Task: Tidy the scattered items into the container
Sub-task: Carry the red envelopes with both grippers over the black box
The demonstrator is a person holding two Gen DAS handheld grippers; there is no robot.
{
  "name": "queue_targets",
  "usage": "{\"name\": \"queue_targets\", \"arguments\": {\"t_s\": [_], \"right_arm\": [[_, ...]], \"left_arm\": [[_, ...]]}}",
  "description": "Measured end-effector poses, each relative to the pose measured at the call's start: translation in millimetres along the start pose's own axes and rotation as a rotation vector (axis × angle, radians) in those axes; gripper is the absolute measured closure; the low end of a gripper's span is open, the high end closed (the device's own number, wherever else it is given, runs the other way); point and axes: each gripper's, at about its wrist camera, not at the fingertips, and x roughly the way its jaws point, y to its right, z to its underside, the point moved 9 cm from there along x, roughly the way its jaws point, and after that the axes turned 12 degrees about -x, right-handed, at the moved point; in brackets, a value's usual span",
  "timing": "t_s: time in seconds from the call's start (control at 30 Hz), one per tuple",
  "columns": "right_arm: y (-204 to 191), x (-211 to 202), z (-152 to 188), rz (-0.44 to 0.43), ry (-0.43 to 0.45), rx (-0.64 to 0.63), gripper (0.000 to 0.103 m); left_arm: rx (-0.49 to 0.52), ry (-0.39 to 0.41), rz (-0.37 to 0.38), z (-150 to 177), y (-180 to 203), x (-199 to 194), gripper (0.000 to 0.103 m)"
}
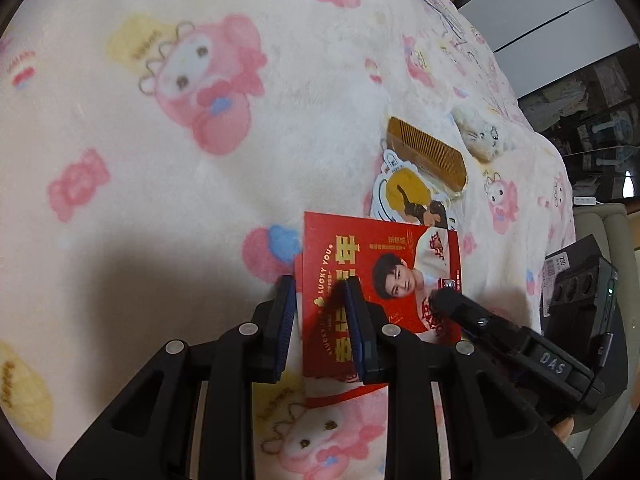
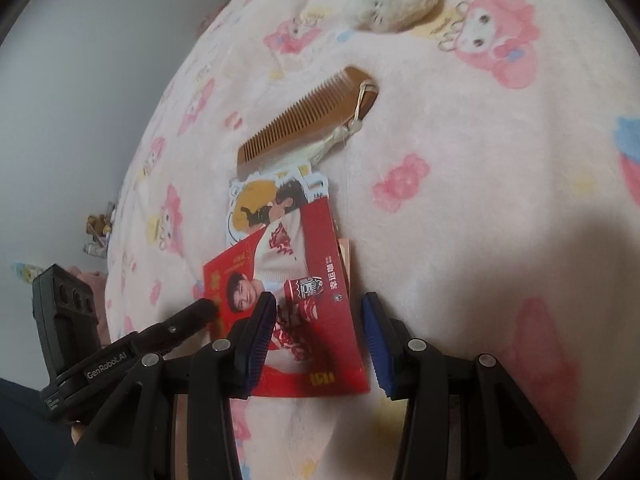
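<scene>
Blanket [image 1: 168, 208]: pink-and-cream cartoon-print fleece over a bed; carries every item; its right edge drops off beside a dark cluttered room.
Red card [image 1: 400, 264]: printed packet or card with a portrait, flat on the blanket near that right edge; something tan peeks from under it in the right wrist view.
Comb [image 2: 304, 120]: wooden, with a pale tassel, just beyond the red card toward the far edge.
Plush toy [image 2: 396, 0]: cream, whiskered face, farthest out, well apart from the card.
Sticker card [image 2: 264, 204]: die-cut cartoon figure, partly tucked under the red card's far end.
Left tongs [image 1: 320, 312]: apart, straddling the card's left edge; pads not visibly pressing.
Right tongs [image 2: 320, 320]: apart wider, over the card's right side; right finger off the card, nothing clamped.
Progress: apparently nothing stowed; four items lie loose. Card looks first in line.
Hidden: container in neither view; whether the tips touch the card is unclear; the tan thing unidentifiable.
</scene>
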Motion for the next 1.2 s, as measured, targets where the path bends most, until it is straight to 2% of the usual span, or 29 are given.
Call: {"name": "queue_targets", "arguments": {"t_s": [0.23, 0.4, 0.57, 0.63, 0.7, 0.77, 0.87, 0.97, 1.03, 1.1, 1.2], "right_arm": [[-22, -14, 15, 0.023, -0.016, -0.137, 0.062], [-47, -45, 16, -0.01, 0.042, -0.197, 0.062], [-64, -99, 16, -0.016, 0.122, -0.188, 0.062], [-68, -128, 18, -0.022, 0.149, -0.187, 0.062], [-70, -155, 21, 0.016, 0.181, -0.196, 0.062], [-75, -178, 23, 0.005, 0.21, -0.186, 0.062], [-82, -206, 20, -0.018, 0.259, -0.171, 0.062], [-84, -233, 15, 0.03, 0.327, -0.175, 0.062], [-82, -252, 10, 0.043, 0.354, -0.173, 0.062], [-77, -272, 5, 0.048, 0.376, -0.159, 0.062], [-59, -307, -2, 0.124, 0.423, -0.156, 0.062]], "left_arm": [[-0.01, 0.024, -0.001, 16, -6, -24, 0.075], [0.045, 0.073, 0.024, 18, 12, -64, 0.075], [0.151, 0.103, 0.094, 23, 67, -110, 0.075], [0.215, 0.132, 0.084, 25, 93, -126, 0.075], [0.285, 0.15, 0.098, 31, 122, -141, 0.075], [0.349, 0.192, 0.074, 36, 144, -152, 0.075], [0.374, 0.219, 0.087, 39, 165, -167, 0.075], [0.367, 0.18, 0.162, 45, 182, -176, 0.075], [0.387, 0.171, 0.181, 49, 201, -180, 0.075], [0.433, 0.161, 0.202, 58, 226, -184, 0.075], [0.516, 0.136, 0.221, 78, 271, -180, 0.075]]}}
